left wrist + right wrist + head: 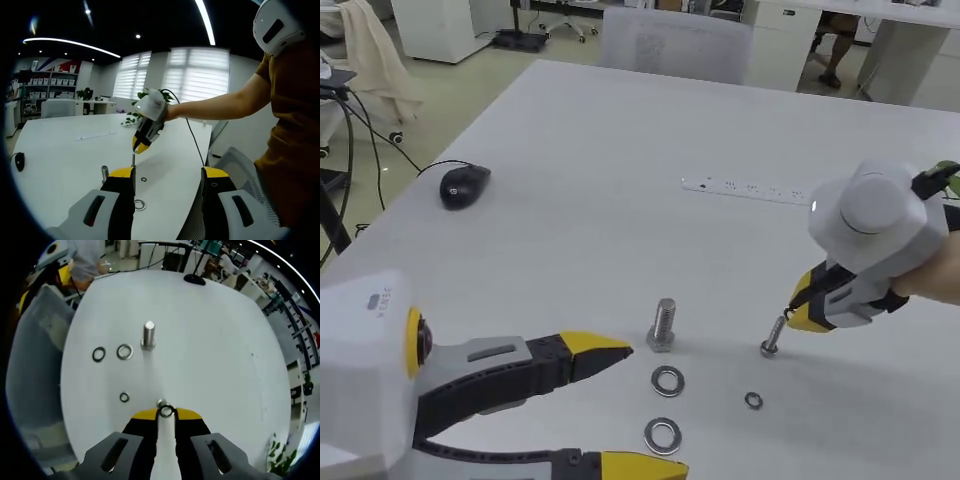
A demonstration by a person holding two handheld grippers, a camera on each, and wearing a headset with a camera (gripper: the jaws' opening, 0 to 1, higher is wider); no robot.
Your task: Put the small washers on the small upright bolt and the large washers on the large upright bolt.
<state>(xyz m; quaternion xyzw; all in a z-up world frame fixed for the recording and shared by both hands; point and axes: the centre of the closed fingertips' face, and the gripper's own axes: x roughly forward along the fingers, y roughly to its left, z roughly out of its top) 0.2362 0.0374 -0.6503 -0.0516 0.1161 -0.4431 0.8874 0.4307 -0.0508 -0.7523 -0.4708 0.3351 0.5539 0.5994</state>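
Note:
A large bolt (663, 325) stands upright on the white table (580, 200), with two large washers (667, 380) (663, 435) lying flat in front of it. To its right stands the small bolt (772, 338), and a small washer (753, 400) lies near it. My right gripper (803, 312) is shut on another small washer (166, 411), held right at the top of the small bolt (160, 403). My left gripper (652, 408) hovers open at the lower left, jaws wide apart with nothing between them (167, 175).
A black mouse (465, 185) with its cable lies at the left of the table. A white power strip (745, 188) lies across the middle far side. A grey chair (675, 45) stands behind the far edge.

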